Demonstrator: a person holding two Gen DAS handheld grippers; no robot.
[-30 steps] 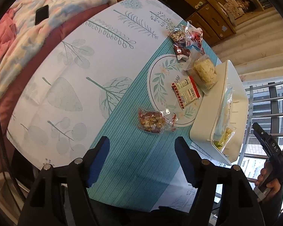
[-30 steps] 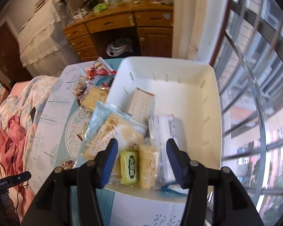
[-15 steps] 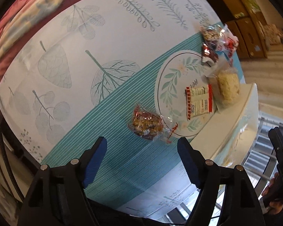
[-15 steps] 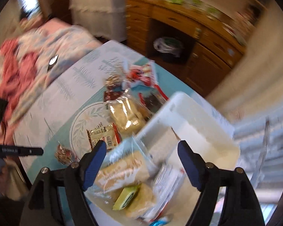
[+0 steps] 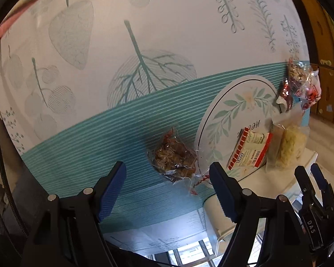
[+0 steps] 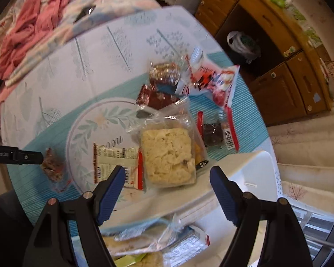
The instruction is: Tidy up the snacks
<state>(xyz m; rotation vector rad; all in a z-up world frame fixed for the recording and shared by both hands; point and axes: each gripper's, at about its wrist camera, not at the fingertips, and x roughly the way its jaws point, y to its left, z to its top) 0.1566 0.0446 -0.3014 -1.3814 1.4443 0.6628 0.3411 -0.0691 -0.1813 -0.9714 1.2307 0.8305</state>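
**Both tongs wide over the loose snacks**

Left wrist view: your left gripper (image 5: 167, 181) points steeply down at the leaf-print tablecloth (image 5: 144, 44); its jaws stand wide with nothing pinched, though the clear bag of brown snacks (image 5: 173, 155) lies on the teal stripe just beyond and between the blue pads; to the right, on the round wreath print, lies the red-and-white Lipo packet (image 5: 249, 153), and touching its right side the clear bag of pale crumbly biscuit (image 5: 289, 146); further off near the cloth's edge sits a small heap of red and clear wrappers (image 5: 300, 84); the white bin (image 5: 218, 222) shows only its rim at the lower right, where your right gripper (image 5: 309, 178) hangs above it.

Right wrist view: your right gripper (image 6: 167, 178) points down with its jaws wide and empty; the pale biscuit bag (image 6: 167, 153) lies between the pads' line and partly over the bin's white rim (image 6: 245, 166); the Lipo packet (image 6: 115, 162) sits just left of it; a dark chocolate bar (image 6: 213, 133) and a red-and-white wrapper (image 6: 211, 82) lie beyond; the brown snack bag (image 6: 53, 166) lies far left beneath your left gripper's tip (image 6: 31, 156); packets already in the bin (image 6: 155, 244) show at the bottom.
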